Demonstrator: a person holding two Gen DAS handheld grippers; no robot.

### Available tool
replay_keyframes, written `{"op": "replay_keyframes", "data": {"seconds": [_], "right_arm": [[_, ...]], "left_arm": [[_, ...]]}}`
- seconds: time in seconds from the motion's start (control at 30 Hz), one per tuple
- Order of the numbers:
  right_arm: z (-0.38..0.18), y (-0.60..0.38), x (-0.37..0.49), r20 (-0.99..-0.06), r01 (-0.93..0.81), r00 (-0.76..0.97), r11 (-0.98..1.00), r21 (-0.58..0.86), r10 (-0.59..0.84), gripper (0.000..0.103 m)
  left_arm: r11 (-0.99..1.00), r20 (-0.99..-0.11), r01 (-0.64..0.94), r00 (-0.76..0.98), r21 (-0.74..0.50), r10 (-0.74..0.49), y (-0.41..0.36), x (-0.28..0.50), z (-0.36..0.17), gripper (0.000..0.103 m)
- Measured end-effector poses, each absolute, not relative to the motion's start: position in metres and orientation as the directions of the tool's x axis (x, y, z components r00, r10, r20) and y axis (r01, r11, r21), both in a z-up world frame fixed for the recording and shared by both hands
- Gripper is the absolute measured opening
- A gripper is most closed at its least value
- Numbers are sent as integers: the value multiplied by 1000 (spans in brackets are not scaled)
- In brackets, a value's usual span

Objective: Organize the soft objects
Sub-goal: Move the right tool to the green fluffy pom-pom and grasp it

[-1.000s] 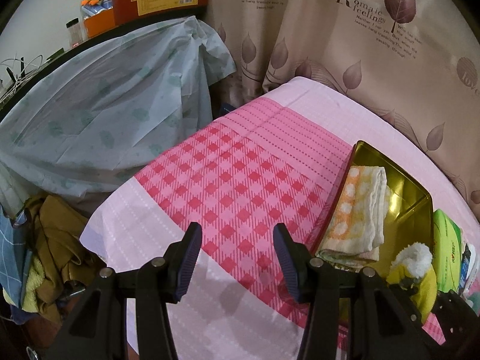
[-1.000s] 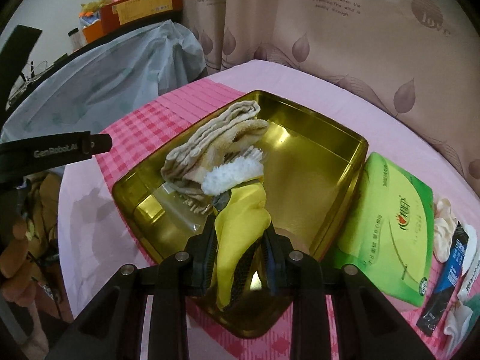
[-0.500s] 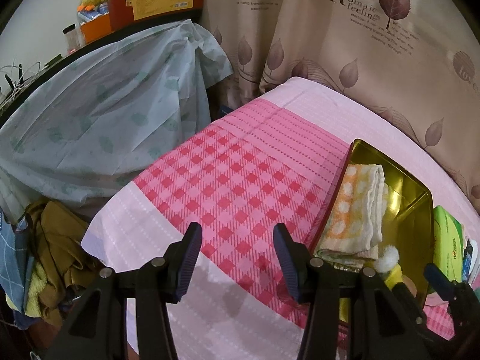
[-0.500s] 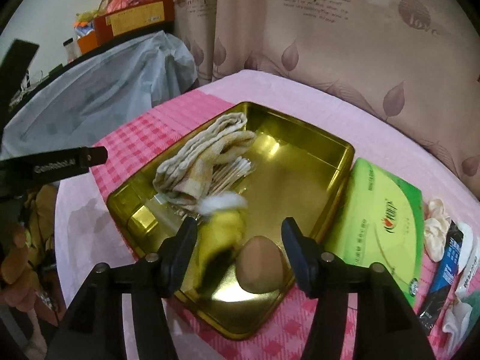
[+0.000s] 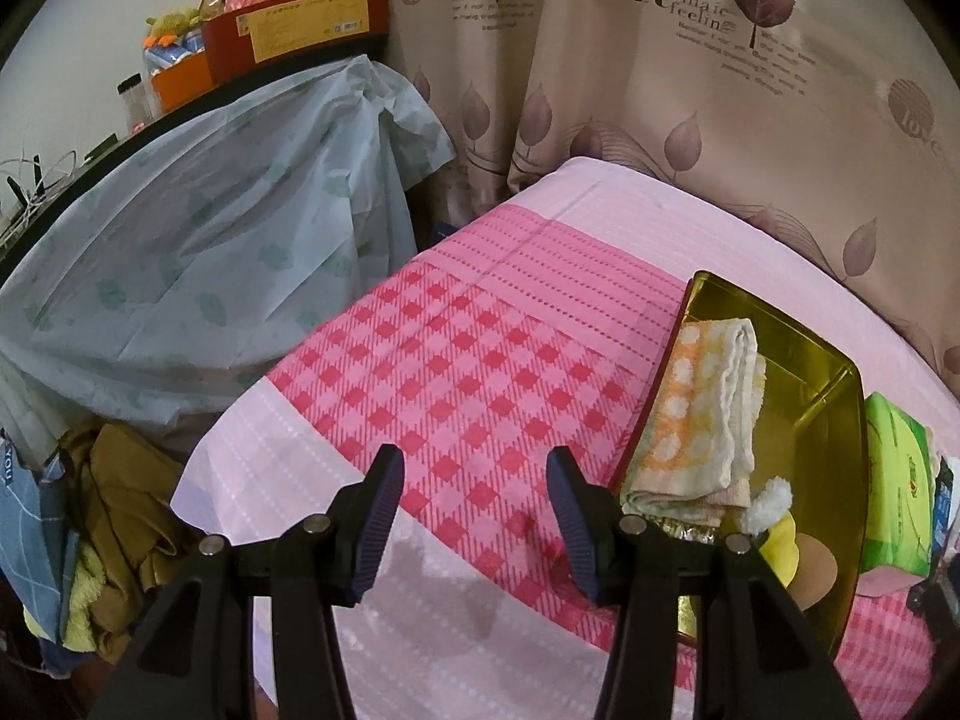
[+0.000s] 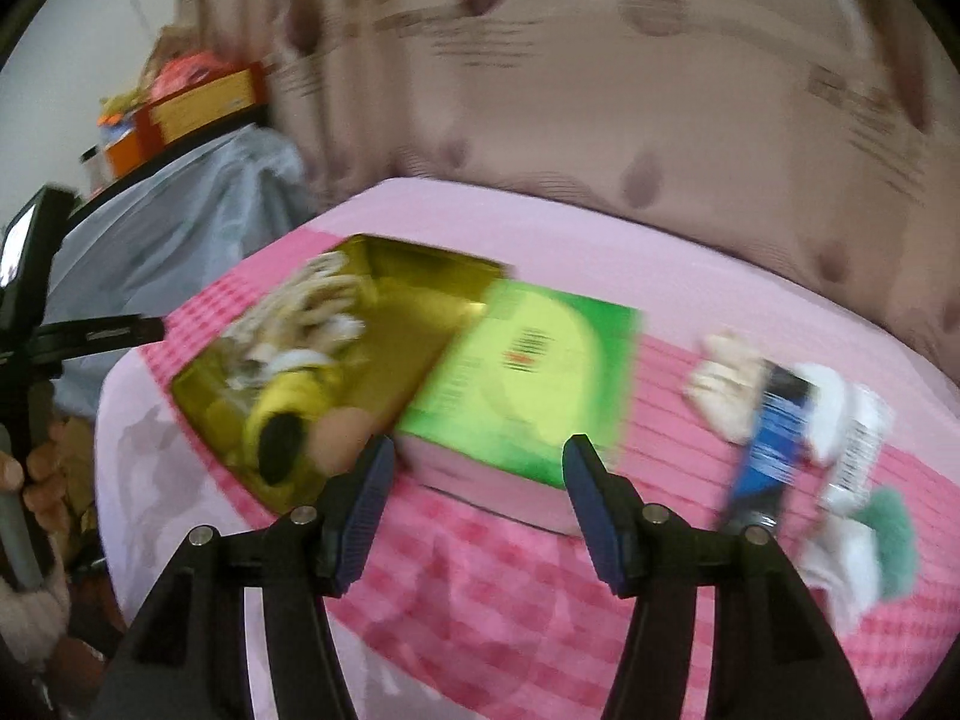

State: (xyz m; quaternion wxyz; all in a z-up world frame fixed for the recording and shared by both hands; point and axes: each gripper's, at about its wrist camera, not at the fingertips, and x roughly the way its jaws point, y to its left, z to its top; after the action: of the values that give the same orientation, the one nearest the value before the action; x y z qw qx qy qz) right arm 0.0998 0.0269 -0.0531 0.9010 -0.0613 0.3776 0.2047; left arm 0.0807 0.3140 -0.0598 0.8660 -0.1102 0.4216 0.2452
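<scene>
A gold tin tray (image 5: 834,384) (image 6: 432,273) sits on the pink checked cloth. In it lie a folded orange-and-white towel (image 5: 708,414) (image 6: 300,306) and a yellow plush toy with a white tuft (image 5: 774,516) (image 6: 300,402). My left gripper (image 5: 474,510) is open and empty over the cloth, left of the tray. My right gripper (image 6: 480,492) is open and empty, above the cloth in front of a green tissue pack (image 6: 528,384) (image 5: 897,492). Small white soft pieces (image 6: 726,390) and a green fluffy piece (image 6: 894,540) lie to the right; that view is blurred.
A blue-and-black tube (image 6: 774,450) lies among the soft pieces at the right. A pale plastic-covered shelf (image 5: 198,240) stands left of the table, with clothes (image 5: 114,516) piled below. A leaf-print curtain (image 5: 720,90) hangs behind.
My right gripper opened and let go of the yellow plush toy, which now lies in the tray. It then pulled back and swung right toward the tissue pack. The left gripper barely moved.
</scene>
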Motion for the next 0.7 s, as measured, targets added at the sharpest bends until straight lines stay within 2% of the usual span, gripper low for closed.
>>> {"op": "replay_keyframes", "data": {"seconds": [0.47, 0.7], "right_arm": [[-65, -176, 108, -707, -17, 707, 1000, 7, 17, 55], [-91, -220, 120, -738, 44, 675, 999, 12, -21, 44]], "left_arm": [[865, -757, -501, 559, 16, 337, 306, 77, -54, 50], [898, -731, -437, 598, 44, 327, 288, 79, -49, 50]]}}
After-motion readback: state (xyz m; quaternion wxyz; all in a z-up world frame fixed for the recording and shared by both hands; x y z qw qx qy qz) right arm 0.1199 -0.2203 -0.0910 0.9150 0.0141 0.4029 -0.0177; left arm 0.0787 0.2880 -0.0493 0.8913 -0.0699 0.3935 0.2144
